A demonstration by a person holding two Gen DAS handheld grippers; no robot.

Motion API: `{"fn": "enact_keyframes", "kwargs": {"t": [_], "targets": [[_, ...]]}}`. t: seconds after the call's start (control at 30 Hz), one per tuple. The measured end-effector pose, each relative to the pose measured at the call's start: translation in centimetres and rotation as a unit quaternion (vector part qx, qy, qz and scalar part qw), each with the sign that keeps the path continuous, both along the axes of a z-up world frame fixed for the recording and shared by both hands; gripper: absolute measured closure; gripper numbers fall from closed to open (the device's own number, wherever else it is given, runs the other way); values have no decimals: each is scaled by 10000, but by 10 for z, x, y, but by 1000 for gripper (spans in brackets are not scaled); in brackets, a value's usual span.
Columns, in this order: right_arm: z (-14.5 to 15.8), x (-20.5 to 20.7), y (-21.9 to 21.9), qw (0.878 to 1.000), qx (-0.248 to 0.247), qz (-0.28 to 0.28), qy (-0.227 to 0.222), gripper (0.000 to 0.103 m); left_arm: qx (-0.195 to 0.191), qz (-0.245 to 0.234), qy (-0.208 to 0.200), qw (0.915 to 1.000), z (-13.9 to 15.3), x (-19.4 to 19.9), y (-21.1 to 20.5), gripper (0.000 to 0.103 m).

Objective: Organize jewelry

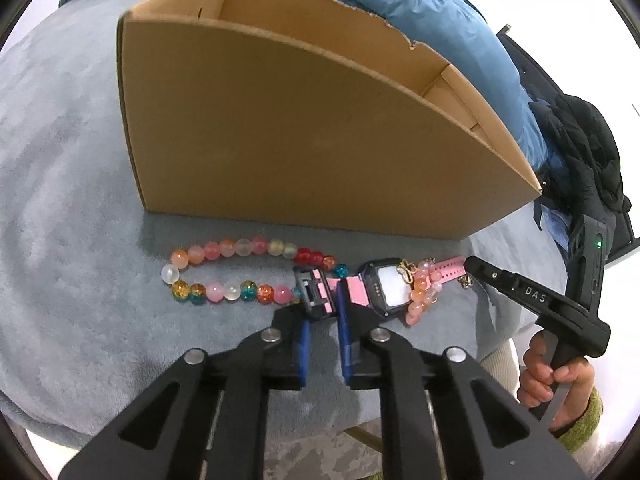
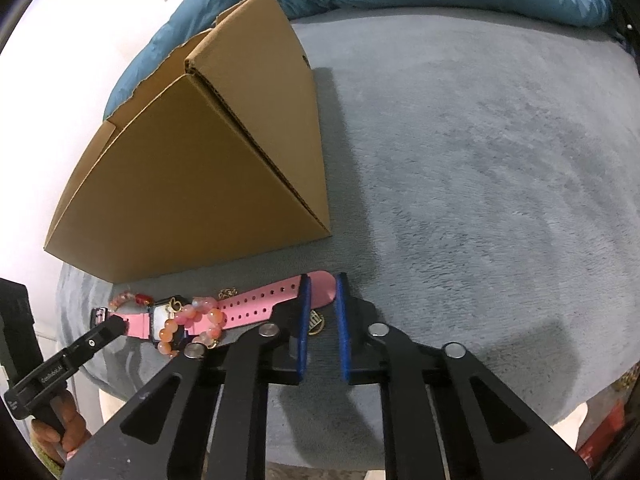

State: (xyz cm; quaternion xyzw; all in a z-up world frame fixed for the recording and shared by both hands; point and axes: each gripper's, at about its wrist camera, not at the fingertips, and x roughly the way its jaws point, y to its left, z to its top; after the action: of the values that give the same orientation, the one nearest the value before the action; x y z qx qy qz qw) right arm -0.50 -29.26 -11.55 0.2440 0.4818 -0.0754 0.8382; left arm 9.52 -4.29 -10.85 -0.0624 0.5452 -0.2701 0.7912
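The pink watch (image 1: pixel 376 292) lies flat on the grey blanket (image 1: pixel 80 184) with its long axis running from one claw to the other. The left claw (image 1: pixel 323 300) is clenched on the buckle end of the strap, and the right claw (image 2: pixel 320 294) is clenched on the holed tail end (image 2: pixel 264 300), its blue pads (image 2: pixel 305 300) on either side of the strap tip. A small peach bead bracelet (image 1: pixel 420 294) drapes across the watch face, between the two claws. A longer loop of coloured beads (image 1: pixel 224 272) stretches away to the left of the left claw, its long axis in line with the watch. Just beyond both claws stands an open cardboard box (image 1: pixel 300 136); what can be seen of its inside is bare cardboard. A small gold charm (image 2: pixel 316 326) rests on the blanket between the right claw's fingers.
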Motion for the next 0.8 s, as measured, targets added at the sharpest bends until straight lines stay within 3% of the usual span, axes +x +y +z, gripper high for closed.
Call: {"fn": "enact_keyframes", "kwargs": {"t": [0.1,0.4,0.63,0.8], "targets": [[3,-3,-1,10000,-25,8,-87,103,-54,-147,-232,9996,15,-6,-7,98],[10,-12,-2,9983,273,93,-506,103,-476,-707,-1102,9903,82,-25,-25,98],[4,-16,-9,9972,408,53,-630,103,-487,-899,-1344,9856,103,-33,-39,98],[-5,-19,-18,9958,751,-61,-515,98,-338,-864,-1280,9874,101,-33,-41,98]]}}
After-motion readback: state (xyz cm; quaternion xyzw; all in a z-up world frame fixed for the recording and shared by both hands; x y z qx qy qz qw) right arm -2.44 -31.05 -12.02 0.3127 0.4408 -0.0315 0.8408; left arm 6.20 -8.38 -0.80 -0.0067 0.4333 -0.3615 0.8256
